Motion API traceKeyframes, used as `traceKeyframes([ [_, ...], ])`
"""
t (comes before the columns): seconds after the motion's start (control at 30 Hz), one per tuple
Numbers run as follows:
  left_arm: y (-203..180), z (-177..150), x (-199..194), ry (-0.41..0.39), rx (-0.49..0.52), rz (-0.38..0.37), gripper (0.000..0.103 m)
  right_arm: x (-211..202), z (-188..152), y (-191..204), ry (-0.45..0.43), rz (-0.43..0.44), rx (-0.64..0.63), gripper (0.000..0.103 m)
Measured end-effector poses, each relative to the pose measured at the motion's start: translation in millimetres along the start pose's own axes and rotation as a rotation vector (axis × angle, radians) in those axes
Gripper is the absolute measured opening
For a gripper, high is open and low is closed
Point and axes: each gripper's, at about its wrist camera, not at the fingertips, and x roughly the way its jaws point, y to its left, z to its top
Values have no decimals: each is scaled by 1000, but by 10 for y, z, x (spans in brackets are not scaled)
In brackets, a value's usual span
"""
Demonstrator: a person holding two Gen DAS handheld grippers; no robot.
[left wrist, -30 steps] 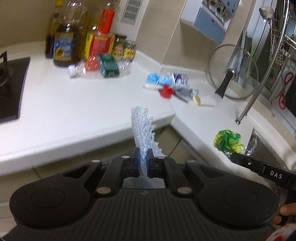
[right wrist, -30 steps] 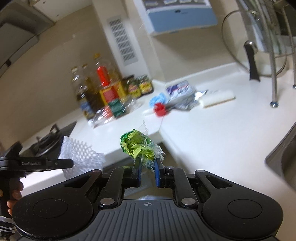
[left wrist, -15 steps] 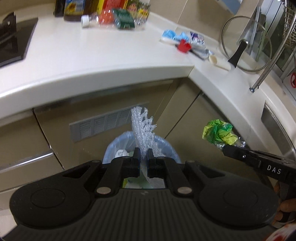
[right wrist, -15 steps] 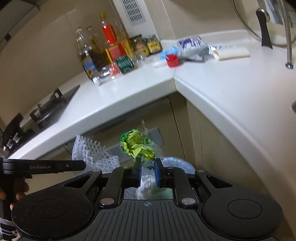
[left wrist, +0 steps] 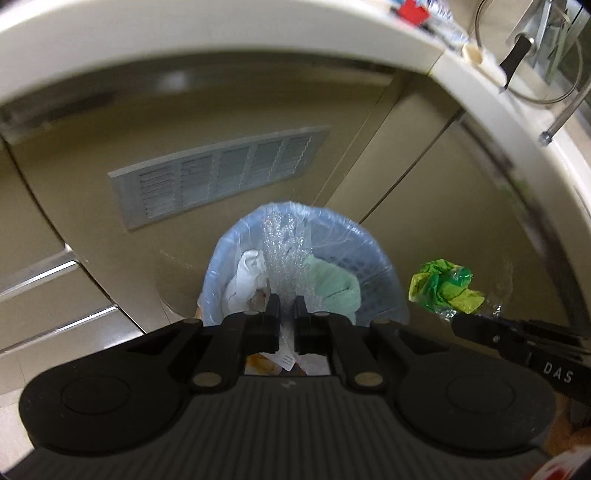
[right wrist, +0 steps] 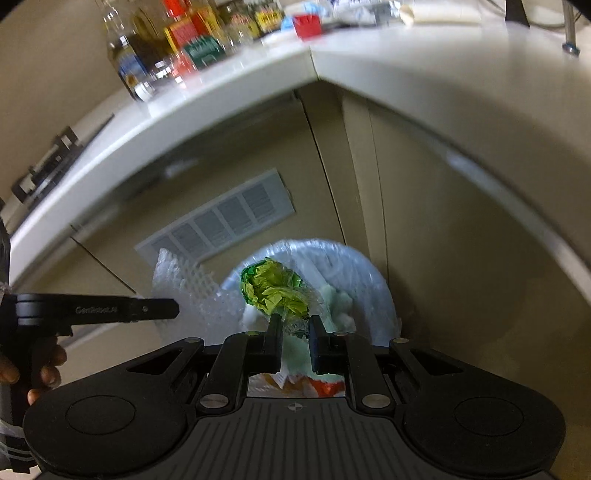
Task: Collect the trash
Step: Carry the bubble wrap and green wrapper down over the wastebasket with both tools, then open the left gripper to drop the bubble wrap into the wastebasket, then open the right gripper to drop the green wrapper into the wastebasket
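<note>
Two black handheld grippers show in these views, each pinching one piece of trash above one round bin lined with a pale blue plastic bag [left wrist: 364,243]. The left gripper [left wrist: 286,308] has its fingers pressed nearly together on a single sheet of white foam fruit netting [left wrist: 282,254], which stands up from the pads over the mouth of the bin. The right gripper [right wrist: 295,325] has its fingers set narrow on a single crumpled green and yellow plastic wrapper [right wrist: 275,290], with clear film trailing from it. In the left wrist view that wrapper hangs just beside the bin's right rim; in the right wrist view it sits over the opening.

Inside the bin lie at least three items: one white crumpled wad [left wrist: 245,275], one pale green cloth-like piece [left wrist: 334,284] and some orange and white packaging [right wrist: 295,384] lower down. One slatted grey vent [left wrist: 221,175] is set in the beige cabinet front behind the bin. On the white countertop [right wrist: 369,62] stand several oil bottles and jars [right wrist: 177,40], and one red cap [right wrist: 306,24] lies among wrappers.

Compared with a second ago, both grippers have dropped from counter level to below the counter edge and tilted downward, so the bin now fills the middle of each view; both grips are unchanged.
</note>
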Motion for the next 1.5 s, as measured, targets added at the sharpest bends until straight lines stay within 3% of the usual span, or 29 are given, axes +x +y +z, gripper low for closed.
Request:
traceKeyframes([
  [0.47, 11, -100, 680, 55, 27, 17, 6, 345, -39, -42, 35, -27, 10, 15],
  [0.67, 75, -146, 945, 103, 51, 58, 9, 420, -53, -46, 52, -35, 7, 15],
  [0.73, 85, -160, 978, 119, 66, 74, 14, 431, -62, -45, 58, -37, 7, 15],
  [0.9, 139, -173, 837, 98, 62, 70, 36, 441, -99, -30, 69, -36, 3, 15],
  [1.03, 161, -177, 641, 65, 79, 68, 37, 458, -111, 3, 77, -30, 1, 15],
  [1.43, 173, -159, 350, 61, 107, 62, 37, 668, -94, 236, 109, 1, -37, 15],
  [1.5, 177, -157, 344, 63, 112, 65, 37, 733, -92, 260, 128, 4, -42, 21],
])
